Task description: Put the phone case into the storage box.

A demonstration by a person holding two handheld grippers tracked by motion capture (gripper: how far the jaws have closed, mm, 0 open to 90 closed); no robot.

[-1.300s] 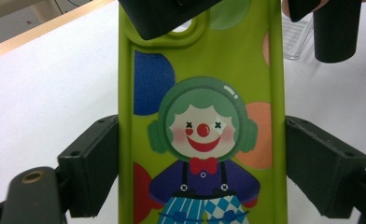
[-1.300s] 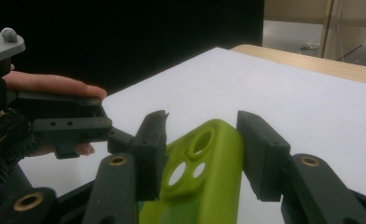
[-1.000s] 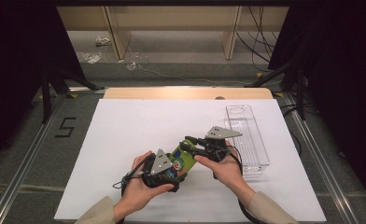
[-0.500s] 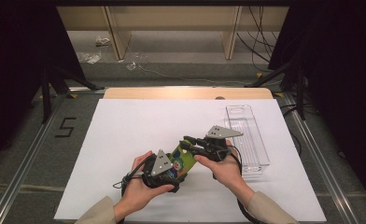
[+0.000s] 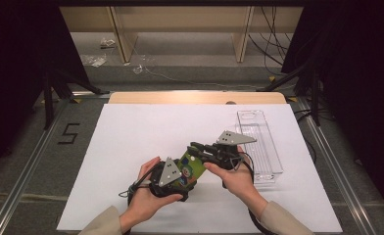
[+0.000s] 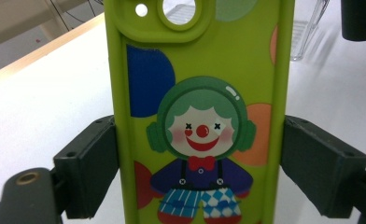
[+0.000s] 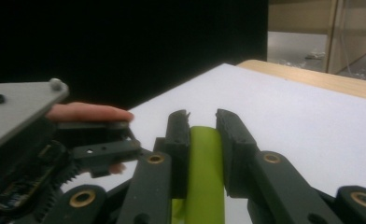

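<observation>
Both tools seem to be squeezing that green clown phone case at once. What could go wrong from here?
The green clown phone case is held off the table by both tools. The right tool, whose jaws have just been closing, pinches only one thin edge, so the soft case could bend or twist if the hands pull apart. The left tool grips its two long sides; a slip there might drop it. The clear plastic tray lies close to the right hand and could get knocked.

The phone case (image 6: 200, 112) is lime green, printed with a clown: green hair, white face, red nose and mouth, red bow tie, purple top, blue-and-white checked trousers. Around the clown sit blue, orange and pale green spots. Beside the case, both black grippers carry grey plates. The case is above a white sheet (image 5: 131, 142); a clear tray (image 5: 263, 147) lies right of it.
</observation>
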